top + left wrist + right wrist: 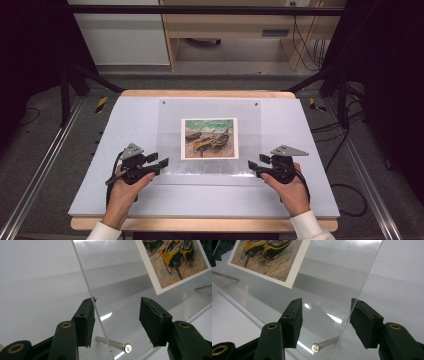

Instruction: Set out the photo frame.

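Both grippers at the near corners of the clear panel

My left gripper (116,322) and right gripper (325,323) stand half open, each straddling a side edge of the acrylic sheet (172,130) without clamping; I judge this readies an even two-sided lift. It lies mid-table over the boat print (209,138).

A wooden table (210,93) carries a pale grey board (125,130), with a clear sheet (170,125) on it.

Acrylic sheet (117,272) edge sits between left gripper (116,315) jaws; metal pin (113,344) below blocks deeper reach; outboard side free.
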Tool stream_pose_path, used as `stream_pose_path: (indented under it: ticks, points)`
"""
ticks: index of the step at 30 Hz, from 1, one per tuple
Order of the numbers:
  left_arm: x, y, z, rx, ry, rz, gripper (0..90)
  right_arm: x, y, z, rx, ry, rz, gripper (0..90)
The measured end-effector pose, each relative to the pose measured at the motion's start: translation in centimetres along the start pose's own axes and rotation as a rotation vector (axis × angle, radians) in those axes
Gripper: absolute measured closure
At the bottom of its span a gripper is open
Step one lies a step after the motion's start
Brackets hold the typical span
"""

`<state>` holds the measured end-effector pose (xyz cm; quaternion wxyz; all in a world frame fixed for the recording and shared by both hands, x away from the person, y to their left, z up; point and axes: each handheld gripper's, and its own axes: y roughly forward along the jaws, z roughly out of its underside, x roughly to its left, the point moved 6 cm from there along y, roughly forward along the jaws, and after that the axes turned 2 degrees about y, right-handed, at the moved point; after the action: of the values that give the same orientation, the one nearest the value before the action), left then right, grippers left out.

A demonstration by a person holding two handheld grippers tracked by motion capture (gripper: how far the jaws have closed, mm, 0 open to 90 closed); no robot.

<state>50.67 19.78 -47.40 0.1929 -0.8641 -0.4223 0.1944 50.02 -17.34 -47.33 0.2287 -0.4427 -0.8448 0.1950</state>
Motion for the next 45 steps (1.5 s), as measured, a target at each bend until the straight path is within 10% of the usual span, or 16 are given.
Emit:
stream_pose_path:
  ticks: [45]
  points:
    - [-0.7,-1.1,0.8,0.012,0.034,-0.021,52.3,0.5,-1.2,0.9,-0.004,-0.05,0.021,53.6]
